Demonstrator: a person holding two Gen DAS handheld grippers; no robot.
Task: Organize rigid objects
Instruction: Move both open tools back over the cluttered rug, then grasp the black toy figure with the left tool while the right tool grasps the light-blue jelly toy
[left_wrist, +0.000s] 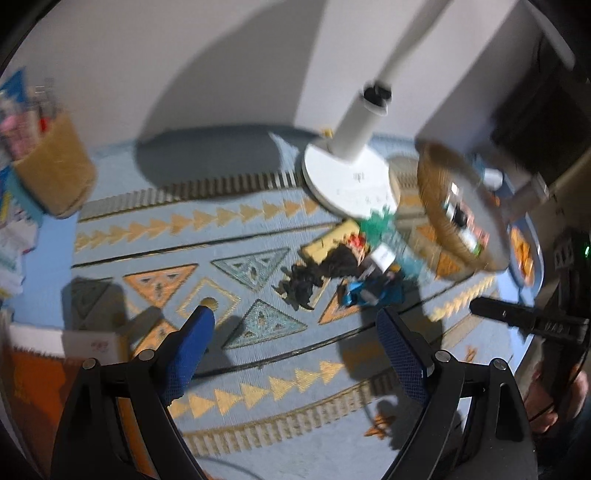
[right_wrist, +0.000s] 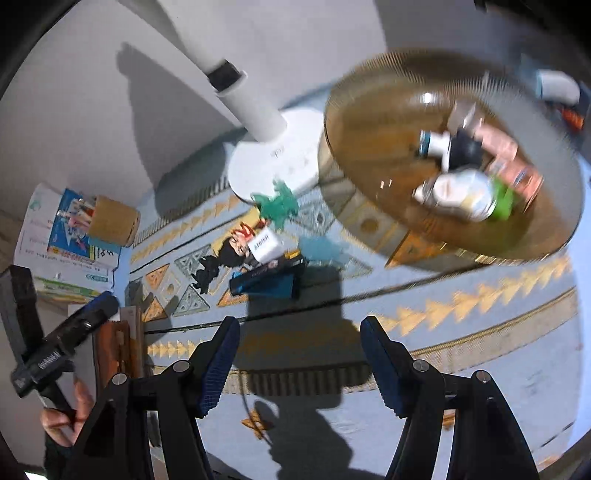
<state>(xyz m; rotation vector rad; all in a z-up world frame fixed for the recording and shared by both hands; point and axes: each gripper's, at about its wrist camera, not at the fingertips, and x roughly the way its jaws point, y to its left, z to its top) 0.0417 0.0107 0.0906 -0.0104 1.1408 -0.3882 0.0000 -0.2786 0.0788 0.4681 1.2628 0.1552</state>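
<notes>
From my seat I count two holders on the blue patterned rug (right_wrist: 480, 332): far left, one small tan pen cup (right_wrist: 114, 221) with papers (right_wrist: 62, 254) beside it, its contents too blurred to count; far right, one wide woven basket (right_wrist: 369, 122). Between them stands one white fan stand (right_wrist: 273, 162), its pole cut off at the top of both views. The loose things to sort lie in a single cluster on the rug just in front of the fan base: one dark-clothed figurine (right_wrist: 225, 258) lying down, one small white box (right_wrist: 264, 248) touching it, one green spiky toy (right_wrist: 279, 203) against the base, one blue flat box (right_wrist: 269, 282) nearest me, and in the left wrist view a yellow block (left_wrist: 328, 240) that I cannot identify. The pile overlaps, so I cannot rule out more pieces beneath. Inside the basket I make out a white bottle (right_wrist: 461, 192) with a green cap, one pinkish packet (right_wrist: 509, 155) and a dark item, all smeared by motion. My left gripper (left_wrist: 295, 321) hovers over the rug with its tongs spread wide and nothing between them; my right gripper (right_wrist: 299, 328) is likewise spread wide and bare, short of the blue flat box.
</notes>
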